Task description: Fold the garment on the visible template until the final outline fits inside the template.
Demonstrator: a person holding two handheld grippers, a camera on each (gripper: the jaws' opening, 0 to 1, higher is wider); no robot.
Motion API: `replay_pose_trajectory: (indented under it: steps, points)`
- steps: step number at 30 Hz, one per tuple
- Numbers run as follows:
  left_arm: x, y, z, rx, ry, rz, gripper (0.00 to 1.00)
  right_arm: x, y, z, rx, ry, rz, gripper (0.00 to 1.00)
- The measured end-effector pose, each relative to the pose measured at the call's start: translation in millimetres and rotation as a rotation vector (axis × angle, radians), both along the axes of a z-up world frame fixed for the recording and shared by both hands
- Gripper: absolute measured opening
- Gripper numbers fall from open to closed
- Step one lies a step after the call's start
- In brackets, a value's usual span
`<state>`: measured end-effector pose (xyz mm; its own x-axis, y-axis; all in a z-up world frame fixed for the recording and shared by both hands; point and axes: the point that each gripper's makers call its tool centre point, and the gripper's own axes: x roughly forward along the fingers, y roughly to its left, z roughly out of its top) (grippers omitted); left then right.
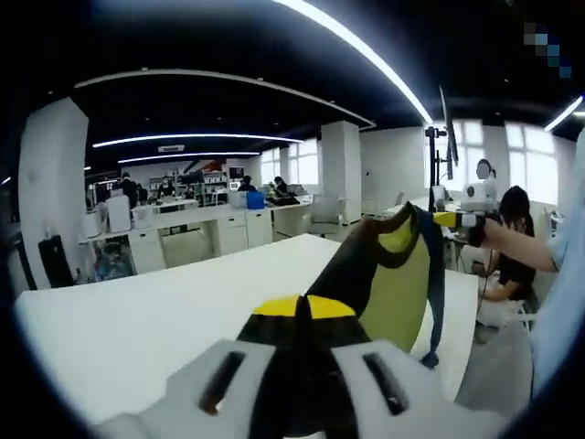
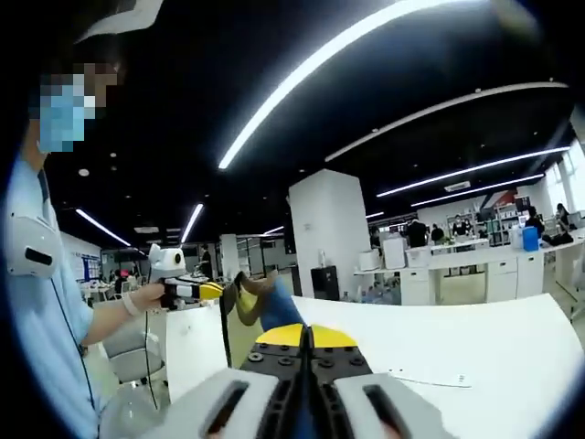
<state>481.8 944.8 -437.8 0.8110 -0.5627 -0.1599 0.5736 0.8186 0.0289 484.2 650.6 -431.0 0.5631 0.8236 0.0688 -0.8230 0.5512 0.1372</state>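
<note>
In the left gripper view, the left gripper (image 1: 302, 306), grey plastic with two yellow-tipped jaws, rises from 6 o'clock with its jaws pressed together on a fold of the soft olive-yellow garment with dark brown and navy trim (image 1: 393, 274). The cloth stretches in a taut band up toward 2 o'clock, where the right gripper (image 1: 454, 219), held in a person's hand (image 1: 498, 233), pinches its far corner; a narrow navy strip hangs loose from there down to about 4 o'clock. The garment hangs in the air above the smooth white rectangular table (image 1: 137, 320), which spreads from 9 o'clock to the centre. No template outline can be made out on the tabletop in this view.

The right gripper view looks the other way: the right gripper (image 2: 306, 338) comes up from 6 o'clock, jaws closed on blue-edged garment cloth (image 2: 265, 315), and the left gripper (image 2: 206, 291) sits at 9 o'clock in the person's other hand (image 2: 146, 297), clamped on the opposite end. Here the person's light blue sleeve (image 2: 46, 311) runs along the 8 o'clock edge. A thin pale strip (image 2: 430, 377) lies flat on the table (image 2: 494, 347) near 4 o'clock; what it is I cannot tell.

Two grippers, one garment, one table.
</note>
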Motion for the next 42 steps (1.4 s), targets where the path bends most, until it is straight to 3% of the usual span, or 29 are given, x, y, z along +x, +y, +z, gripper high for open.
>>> replay_pose_trajectory:
  steps: [1, 6, 8, 10, 11, 12, 16, 26, 30, 32, 39, 42]
  points:
    - [8.6, 1.8, -9.6, -0.012, 0.037, 0.012, 0.0, 10.0, 0.0, -9.4, -0.01, 0.031, -0.015, 0.0]
    - [40.8, 5.5, -43.3, 0.001, 0.096, 0.022, 0.0, 46.7, 6.6, -34.5, -0.003, 0.1, -0.025, 0.0]
    - [55.1, 6.9, -58.4, 0.027, 0.108, 0.023, 0.0, 64.0, 9.7, -55.6, -0.137, 0.079, -0.045, 0.0]
    - [69.9, 11.8, -76.4, 0.068, 0.132, 0.04, 0.0, 70.4, 19.5, -59.4, -0.066, 0.132, -0.011, 0.0]
    - [76.0, 13.2, -81.7, 0.056, 0.146, 0.046, 0.0, 74.7, 22.5, -63.3, -0.046, 0.159, -0.011, 0.0]
    - [83.4, 14.2, -88.4, 0.056, 0.156, 0.052, 0.0, 84.4, 24.1, -74.8, -0.104, 0.148, -0.029, 0.0]
    - [103.4, 17.4, -110.4, 0.087, 0.194, 0.066, 0.0, 104.3, 33.6, -100.0, -0.118, 0.196, -0.028, 0.0]
    - [136.6, 17.6, -169.8, 0.147, 0.279, 0.063, 0.0, 149.6, 35.2, -174.1, -0.206, 0.332, -0.068, 0.0]
    - [152.6, 18.3, -192.7, 0.145, 0.314, 0.081, 0.0, 167.4, 37.0, -198.3, -0.229, 0.371, -0.086, 0.0]
    - [157.7, 16.3, -204.4, 0.102, 0.357, 0.1, 0.0, 173.9, 38.9, -207.6, -0.237, 0.39, -0.092, 0.0]
    - [177.7, 17.2, -251.3, 0.119, 0.446, 0.126, 0.0, 200.7, 43.5, -252.3, -0.361, 0.441, -0.105, 0.0]
    - [183.5, 18.3, -271.0, 0.12, 0.48, 0.143, 0.0, 209.4, 44.4, -269.0, -0.371, 0.478, -0.125, 0.0]
